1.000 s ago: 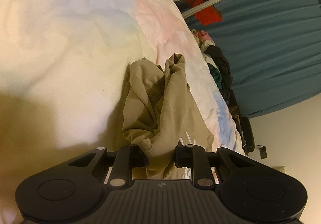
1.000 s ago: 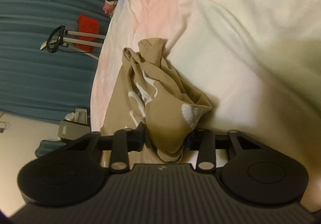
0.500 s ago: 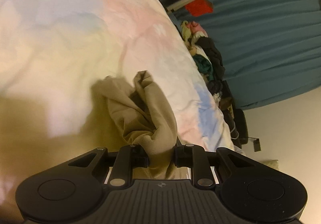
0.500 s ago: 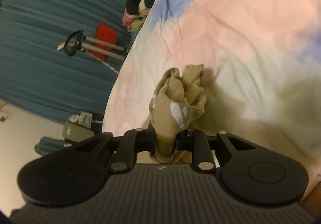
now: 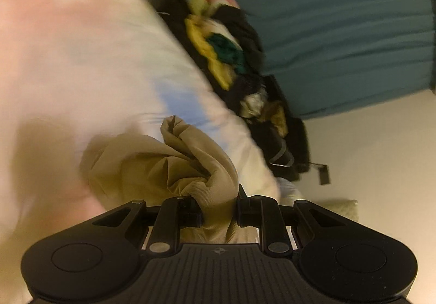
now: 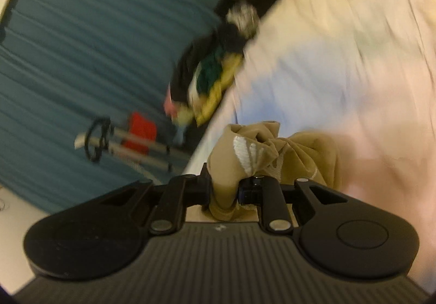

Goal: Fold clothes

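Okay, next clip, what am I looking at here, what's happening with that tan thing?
A person holds a gripper in each hand, and both are clamped on one bunched tan garment with a white print. The left gripper and right gripper each pinch a wad of its fabric over a pastel bedspread. The garment is crumpled, not yet spread or folded. A pile of other clothes lies along the bed's edge, by a teal curtain.

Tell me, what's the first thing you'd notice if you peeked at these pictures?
The tan garment, bunched up over the pastel bedspread, with the left gripper and the right gripper each shut on a handful of it. Next, the messy pile of clothes along the bed's edge, in front of the teal curtain. A white print shows on the garment near the right gripper.
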Motion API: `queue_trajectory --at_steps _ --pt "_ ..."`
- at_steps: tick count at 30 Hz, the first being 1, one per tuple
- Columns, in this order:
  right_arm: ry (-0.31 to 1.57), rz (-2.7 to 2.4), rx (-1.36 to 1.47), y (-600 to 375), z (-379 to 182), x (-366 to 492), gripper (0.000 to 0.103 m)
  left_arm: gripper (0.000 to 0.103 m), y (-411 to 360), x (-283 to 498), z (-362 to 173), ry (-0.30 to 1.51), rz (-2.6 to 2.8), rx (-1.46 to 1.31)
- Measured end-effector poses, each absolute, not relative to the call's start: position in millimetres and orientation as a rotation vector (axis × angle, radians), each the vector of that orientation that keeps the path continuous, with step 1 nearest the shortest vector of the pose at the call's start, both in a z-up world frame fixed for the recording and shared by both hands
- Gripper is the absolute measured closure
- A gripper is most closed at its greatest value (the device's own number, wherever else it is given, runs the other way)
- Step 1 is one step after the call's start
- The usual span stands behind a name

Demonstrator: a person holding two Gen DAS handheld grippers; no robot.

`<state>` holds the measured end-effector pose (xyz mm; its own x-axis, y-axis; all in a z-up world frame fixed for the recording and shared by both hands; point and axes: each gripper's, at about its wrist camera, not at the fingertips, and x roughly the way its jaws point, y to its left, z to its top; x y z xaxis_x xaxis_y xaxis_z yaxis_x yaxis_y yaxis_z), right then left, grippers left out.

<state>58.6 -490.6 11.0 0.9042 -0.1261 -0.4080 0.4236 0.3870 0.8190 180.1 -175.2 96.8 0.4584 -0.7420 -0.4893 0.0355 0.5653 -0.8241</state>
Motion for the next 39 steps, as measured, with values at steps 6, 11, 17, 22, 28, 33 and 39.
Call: queue_trajectory --at_steps 6,11,17,22,28,33,39 --pt "0.213 -0.395 1.025 -538 19 98 0.082 0.081 -253 232 125 0.882 -0.655 -0.780" --pt "0.224 -0.441 0.986 -560 -19 123 0.082 0.080 -281 254 64 0.898 -0.649 -0.692" --pt "0.365 -0.448 1.033 -546 -116 104 0.082 0.080 -259 243 -33 0.991 -0.657 -0.564" --pt "0.420 -0.444 1.095 -523 -160 68 0.082 0.075 -231 214 -68 1.000 -0.671 -0.456" --pt "0.502 -0.487 1.154 -506 -179 42 0.075 0.065 -213 173 -67 0.930 -0.649 -0.279" --pt "0.547 -0.535 1.087 -491 -141 20 0.075 0.053 -206 146 -28 0.871 -0.657 -0.218" --pt "0.539 -0.511 0.973 -470 -80 -8 0.070 0.029 -194 98 48 0.719 -0.659 -0.131"
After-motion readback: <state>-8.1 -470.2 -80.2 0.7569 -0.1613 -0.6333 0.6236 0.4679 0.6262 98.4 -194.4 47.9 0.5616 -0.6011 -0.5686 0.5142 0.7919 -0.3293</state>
